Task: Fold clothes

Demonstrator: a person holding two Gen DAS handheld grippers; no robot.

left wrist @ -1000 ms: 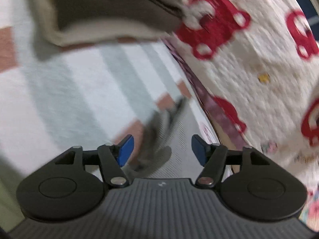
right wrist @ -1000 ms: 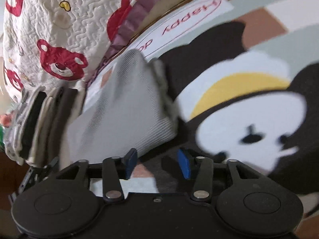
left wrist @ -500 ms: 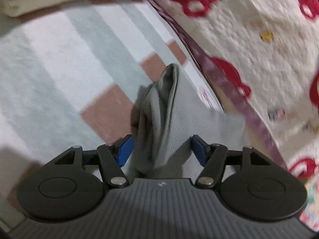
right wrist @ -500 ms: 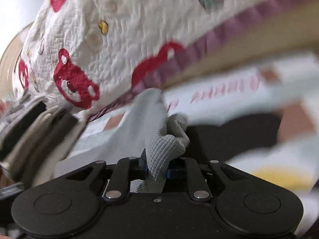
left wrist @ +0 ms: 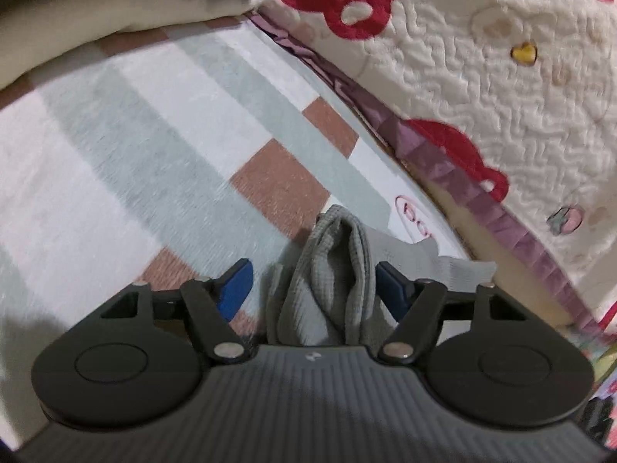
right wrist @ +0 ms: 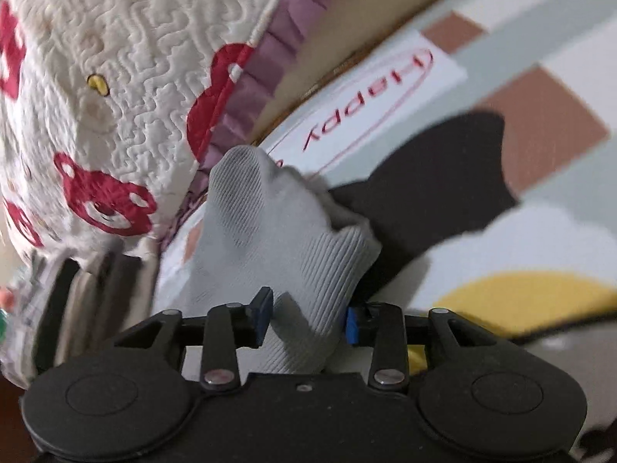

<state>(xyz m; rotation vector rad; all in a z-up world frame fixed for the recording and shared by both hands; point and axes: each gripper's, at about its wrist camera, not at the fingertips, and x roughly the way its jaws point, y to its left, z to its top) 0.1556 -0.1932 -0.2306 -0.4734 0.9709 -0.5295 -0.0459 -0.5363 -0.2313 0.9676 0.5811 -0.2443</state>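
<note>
Grey ribbed knit cloth [right wrist: 293,270] fills the space between my right gripper [right wrist: 306,318] pads, and this is the change I care about. Half a second ago those blue pads were pinched tight on a small bunch of it; now they stand a little apart, with the cloth sitting loosely between them. I read that as letting go, though I cannot rule out light contact on either side.

On the other side, my left gripper [left wrist: 312,289] has its jaws wide open, and a narrow bundled ridge of the same grey cloth [left wrist: 331,270] rises between the pads without touching them. A second ago only patterned blanket lay there, so this gripper has come in over the garment.

Beyond the cloth lies the checked blanket of white, pale green and brown squares [left wrist: 154,146]; a black cartoon shape [right wrist: 435,193] is printed on it. Further back stands the cream quilted cover with red bears [left wrist: 520,123]. A stack of folded beige and dark fabrics [right wrist: 77,301] sits beside it.

My judgement: the hold is passing from right to left, or the garment is being set down.
</note>
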